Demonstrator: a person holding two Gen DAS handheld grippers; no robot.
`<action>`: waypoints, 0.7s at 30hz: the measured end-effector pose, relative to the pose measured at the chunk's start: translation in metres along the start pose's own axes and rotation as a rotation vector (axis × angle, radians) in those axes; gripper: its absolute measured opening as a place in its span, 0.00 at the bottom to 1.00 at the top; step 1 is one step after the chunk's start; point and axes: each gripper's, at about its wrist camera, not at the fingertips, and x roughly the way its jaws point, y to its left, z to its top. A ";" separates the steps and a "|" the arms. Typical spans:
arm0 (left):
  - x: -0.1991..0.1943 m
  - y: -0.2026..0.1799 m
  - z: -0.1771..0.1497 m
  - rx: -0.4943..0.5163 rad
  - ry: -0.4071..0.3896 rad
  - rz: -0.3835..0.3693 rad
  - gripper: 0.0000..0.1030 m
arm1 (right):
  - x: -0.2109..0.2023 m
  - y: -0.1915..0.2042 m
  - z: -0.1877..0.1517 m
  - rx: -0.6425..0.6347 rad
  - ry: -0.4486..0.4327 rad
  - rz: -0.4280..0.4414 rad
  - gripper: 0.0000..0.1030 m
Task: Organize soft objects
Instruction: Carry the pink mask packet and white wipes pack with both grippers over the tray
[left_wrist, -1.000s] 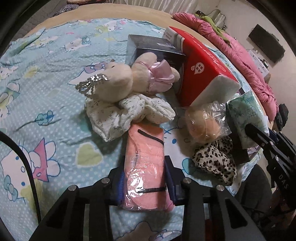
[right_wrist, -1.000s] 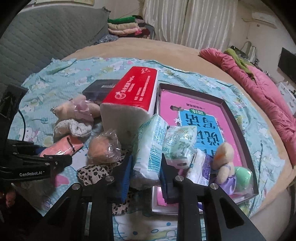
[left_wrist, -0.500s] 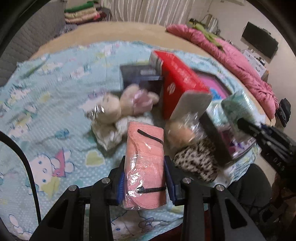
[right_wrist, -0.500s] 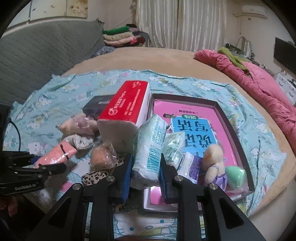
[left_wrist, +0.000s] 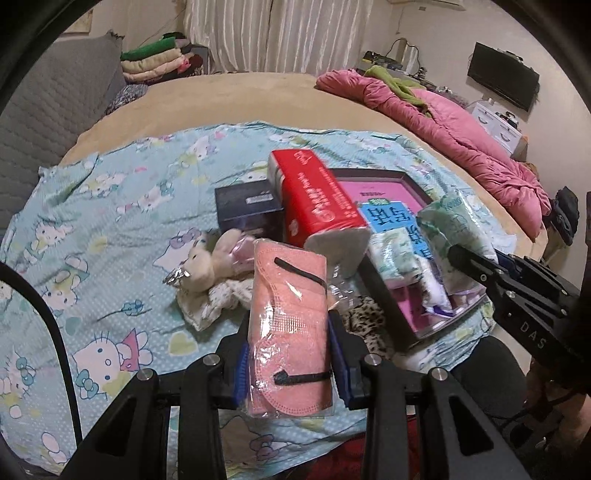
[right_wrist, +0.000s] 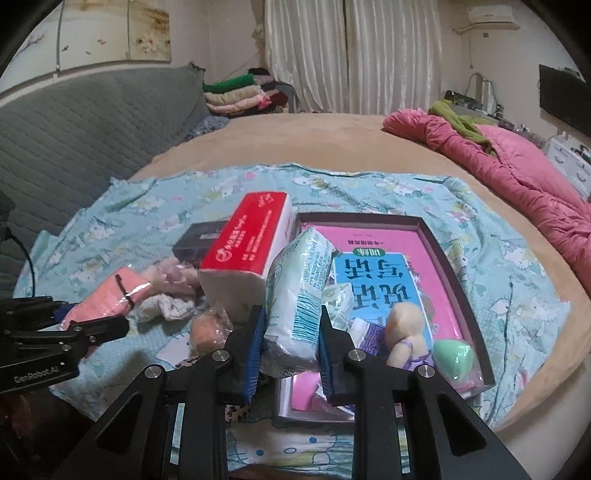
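My left gripper (left_wrist: 290, 354) is shut on a clear pack of pink face masks (left_wrist: 290, 317), held above the bed's near edge. My right gripper (right_wrist: 290, 350) is shut on a white-green tissue pack (right_wrist: 299, 295), held above the near left corner of the dark tray (right_wrist: 458, 280). The tray holds a pink book, a small plush doll (right_wrist: 404, 332), a green egg-shaped sponge (right_wrist: 452, 356) and small tissue packs (right_wrist: 338, 299). A beige plush bunny (left_wrist: 210, 262) lies on a white speckled cloth (left_wrist: 218, 299) left of the tray.
A red tissue box (left_wrist: 314, 199) and a dark box (left_wrist: 247, 212) stand behind the bunny. A bagged peach-coloured object (right_wrist: 207, 332) and a leopard-print cloth (left_wrist: 365, 317) lie near the tray's front. A pink quilt (right_wrist: 517, 173) lies at the right, a grey sofa (right_wrist: 74, 129) at the left.
Both grippers have lifted and pulled back with their packs, so the bed appears farther away. The mask pack has left the sheet. Grips are unchanged.
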 end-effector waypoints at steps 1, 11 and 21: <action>-0.001 -0.003 0.001 0.003 -0.002 -0.002 0.36 | -0.003 -0.001 0.000 0.001 -0.005 0.004 0.26; -0.018 -0.037 0.016 0.070 -0.031 0.022 0.36 | -0.026 -0.021 0.010 0.045 -0.069 -0.001 0.26; -0.026 -0.065 0.034 0.124 -0.051 0.028 0.36 | -0.043 -0.052 0.022 0.111 -0.119 -0.019 0.26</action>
